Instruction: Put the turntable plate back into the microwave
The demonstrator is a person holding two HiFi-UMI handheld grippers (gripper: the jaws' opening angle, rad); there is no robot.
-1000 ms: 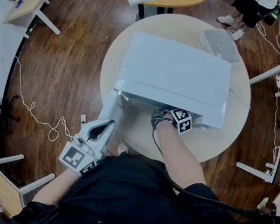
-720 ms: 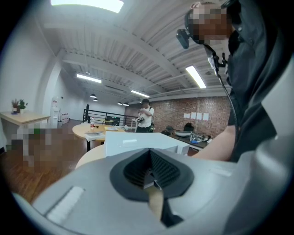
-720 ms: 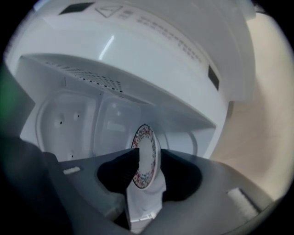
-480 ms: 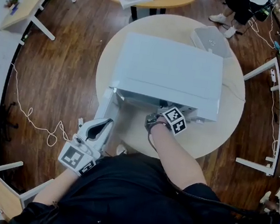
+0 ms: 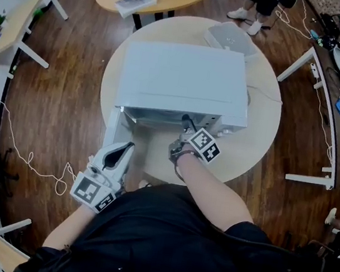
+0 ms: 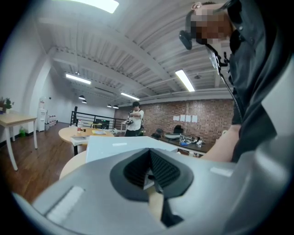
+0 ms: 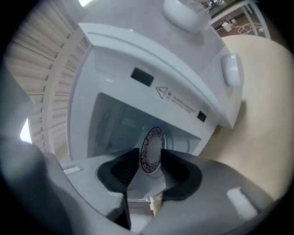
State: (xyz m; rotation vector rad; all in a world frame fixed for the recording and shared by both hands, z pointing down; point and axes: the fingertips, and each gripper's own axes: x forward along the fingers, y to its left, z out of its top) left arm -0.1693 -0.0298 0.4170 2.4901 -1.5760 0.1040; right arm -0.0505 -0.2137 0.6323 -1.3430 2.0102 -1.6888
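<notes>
The right tool [image 7: 150,160] has its jaws partly closed on the turntable plate [image 7: 153,146], a round plate with a patterned rim, pinched by its edge so that it stands out ahead of the pads. Just beyond the plate is the open cavity of the white microwave [image 7: 138,59], its door [image 5: 115,131] swung out to that tool's left. The left tool [image 5: 118,156] hangs back near the door's outer end, jaws together on nothing. I judge this to be the insertion step, with the plate at the mouth and not yet set down. How deep it sits I cannot tell. Next, the plate needs levelling, carrying further in, lowering flat onto the cavity floor at its centre, then release. The microwave stands on a round worktop [image 5: 252,138].
</notes>
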